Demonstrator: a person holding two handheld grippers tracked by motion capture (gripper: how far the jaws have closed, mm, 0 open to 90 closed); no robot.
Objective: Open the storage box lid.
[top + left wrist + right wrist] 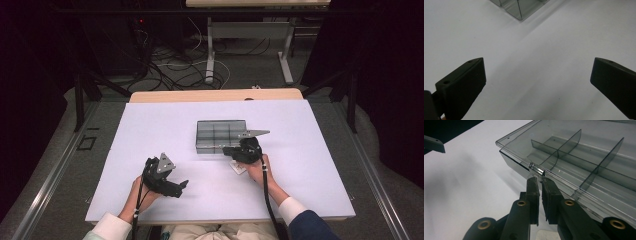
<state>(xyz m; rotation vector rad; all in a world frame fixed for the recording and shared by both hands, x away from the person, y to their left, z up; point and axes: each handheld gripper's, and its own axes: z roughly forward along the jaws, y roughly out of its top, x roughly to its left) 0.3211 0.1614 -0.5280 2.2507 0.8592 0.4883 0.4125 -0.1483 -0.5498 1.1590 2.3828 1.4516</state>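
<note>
the right gripper (539, 180) fills the bottom of the right gripper view, its two black jaws drawn narrow with only a thin slit between them, tips right at the small clear latch tab (537, 170) on the front edge of a smoky transparent organiser box (584, 157); whether the tips actually pinch anything cannot be told. no brand, label or writing can be read on the box or the grippers. the box is flat and rectangular, grey-tinted see-through plastic, its clear lid down over thin dividers that split the inside into compartments, all of which look bare. in the high view the box (220, 134) lies near the middle of the white desk (150, 125), with the right gripper (229, 149) against its near edge and a small pale card (238, 167) on the desk under the right hand (257, 170). the left gripper (183, 185) is well apart from the box, over bare desk, held by the left hand (141, 192); in the left gripper view its jaws stand wide, holding nothing, with one corner of the box (520, 8) at the top.
</note>
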